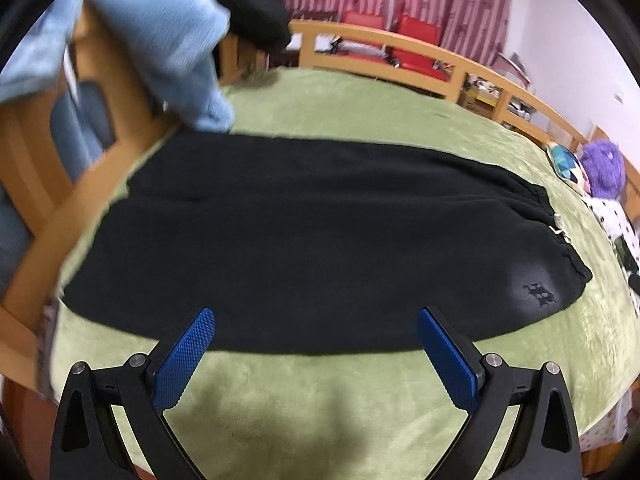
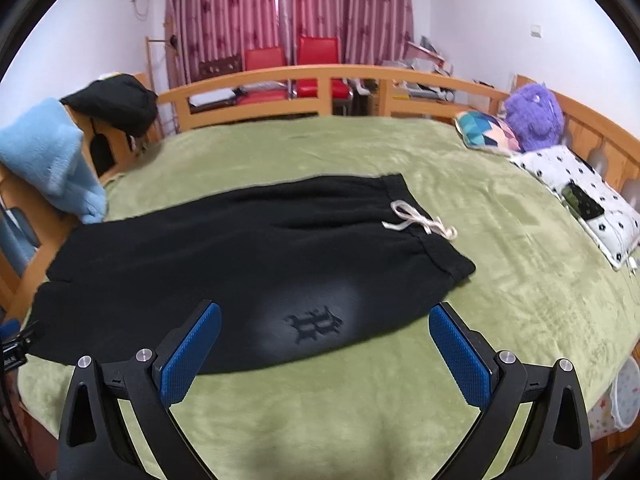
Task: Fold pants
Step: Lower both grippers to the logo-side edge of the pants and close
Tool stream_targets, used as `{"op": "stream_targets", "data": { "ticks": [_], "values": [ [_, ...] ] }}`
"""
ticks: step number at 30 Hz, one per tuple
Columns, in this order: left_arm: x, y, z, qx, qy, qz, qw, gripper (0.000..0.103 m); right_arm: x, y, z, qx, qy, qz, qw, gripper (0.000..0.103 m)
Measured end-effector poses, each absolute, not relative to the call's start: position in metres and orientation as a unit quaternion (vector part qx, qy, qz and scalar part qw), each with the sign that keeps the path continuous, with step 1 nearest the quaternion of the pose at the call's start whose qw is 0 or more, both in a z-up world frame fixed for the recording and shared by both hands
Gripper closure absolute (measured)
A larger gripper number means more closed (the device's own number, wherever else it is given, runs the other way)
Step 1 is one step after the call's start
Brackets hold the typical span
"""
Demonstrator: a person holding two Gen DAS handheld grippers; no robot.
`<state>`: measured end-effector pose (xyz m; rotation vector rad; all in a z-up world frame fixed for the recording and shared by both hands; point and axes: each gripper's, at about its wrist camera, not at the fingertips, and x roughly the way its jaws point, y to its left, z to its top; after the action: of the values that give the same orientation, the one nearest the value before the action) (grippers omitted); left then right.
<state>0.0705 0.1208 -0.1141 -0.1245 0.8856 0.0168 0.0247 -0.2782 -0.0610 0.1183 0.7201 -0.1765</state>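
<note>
Black pants point(image 1: 288, 248) point(image 2: 224, 252) lie flat on the green bed cover point(image 1: 340, 400) point(image 2: 360, 400), legs toward the left and waistband toward the right. A white drawstring point(image 2: 418, 222) is tied at the waistband, and a dark logo point(image 2: 314, 324) sits on a pale patch near the front edge. My left gripper point(image 1: 316, 320) hovers open over the pants' near edge, nothing between its blue pads point(image 1: 184, 360). My right gripper point(image 2: 325, 316) is open too, just above the logo, holding nothing.
A wooden bed rail point(image 2: 320, 74) rings the mattress. A light blue blanket point(image 1: 160, 40) point(image 2: 52, 160) and a black garment point(image 2: 116, 100) hang over the rail at left. Pillows point(image 2: 580, 192) and a purple plush point(image 2: 534, 114) lie at right. Red chairs point(image 2: 312, 64) stand behind.
</note>
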Motion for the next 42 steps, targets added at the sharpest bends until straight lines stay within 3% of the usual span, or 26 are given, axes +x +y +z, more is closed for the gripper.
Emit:
{"op": "stream_targets", "data": {
  "ticks": [4, 9, 18, 35, 42],
  "values": [
    [0.077, 0.139, -0.147, -0.072, 0.449, 0.018, 0.891, 0.003, 0.04, -0.285, -0.102, 0.06, 0.387, -0.082, 0.916, 0.013],
    [0.085, 0.151, -0.171, -0.086, 0.457, 0.011, 0.885, 0.006, 0.065, -0.291, -0.162, 0.077, 0.462, -0.083, 0.88, 0.038],
    [0.088, 0.147, -0.187, -0.104, 0.457, 0.02, 0.883, 0.006, 0.074, -0.295, -0.201, 0.093, 0.481, -0.073, 0.869, 0.039],
    [0.084, 0.142, -0.197, -0.113, 0.464, 0.03, 0.878, 0.006, 0.071, -0.321, -0.207, 0.129, 0.476, -0.079, 0.867, 0.038],
    [0.075, 0.176, -0.202, -0.167, 0.446, 0.044, 0.878, 0.006, 0.081, -0.345, -0.212, 0.19, 0.46, -0.064, 0.865, 0.031]
  ]
}}
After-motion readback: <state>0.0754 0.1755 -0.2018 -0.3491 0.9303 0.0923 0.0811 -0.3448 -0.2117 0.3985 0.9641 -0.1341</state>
